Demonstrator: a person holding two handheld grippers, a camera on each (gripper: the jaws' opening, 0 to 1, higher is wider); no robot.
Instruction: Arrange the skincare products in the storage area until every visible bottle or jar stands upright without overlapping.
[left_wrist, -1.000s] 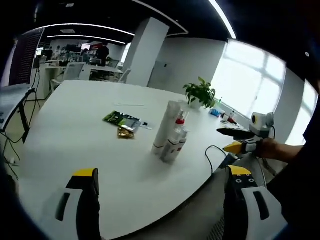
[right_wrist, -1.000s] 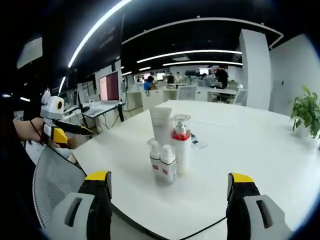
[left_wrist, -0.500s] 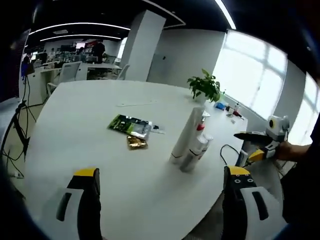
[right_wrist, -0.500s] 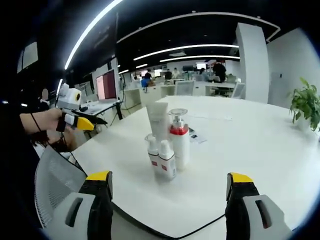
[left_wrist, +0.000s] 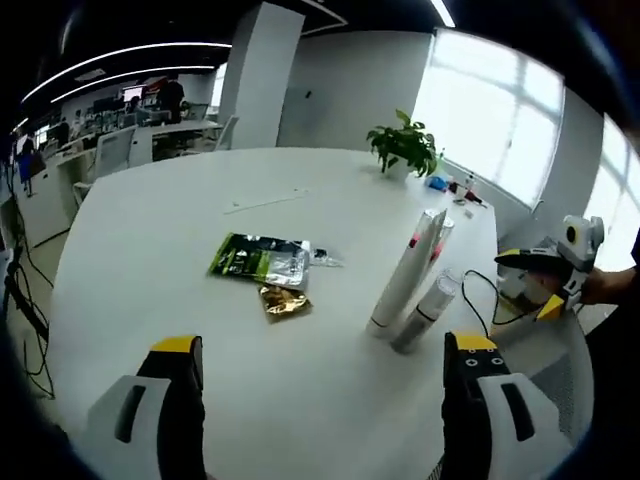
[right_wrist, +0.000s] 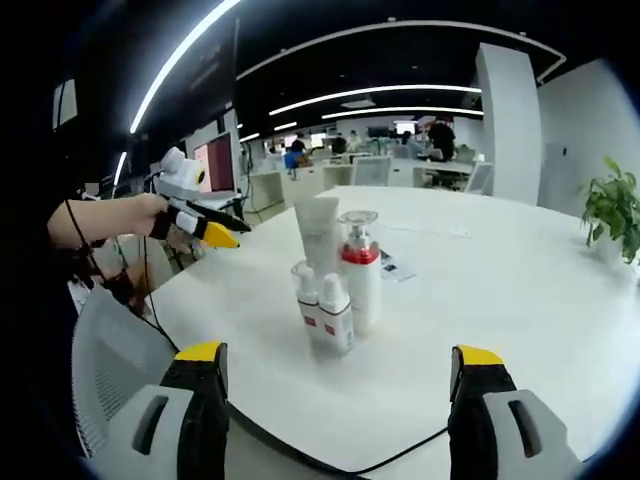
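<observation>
Standing upright: bottles (right_wrist: 335, 290) clustered | right gripper (right_wrist: 335, 400) open, apart

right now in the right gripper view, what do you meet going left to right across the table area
left gripper → small white bottles → red-collared pump bottle → potted plant

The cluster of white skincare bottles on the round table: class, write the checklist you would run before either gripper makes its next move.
1. White tube, red-collared pump bottle and two small white bottles upright: ok.
2. No bottle lying over another: ok; gaps between them: cannot tell.
3. Left gripper open, empty: ok.
4. Right gripper open, empty: ok.
5. Green and gold sachets apart from the bottles: ok.
6. Black cable near the cluster, clear of the approach: cannot tell.
</observation>
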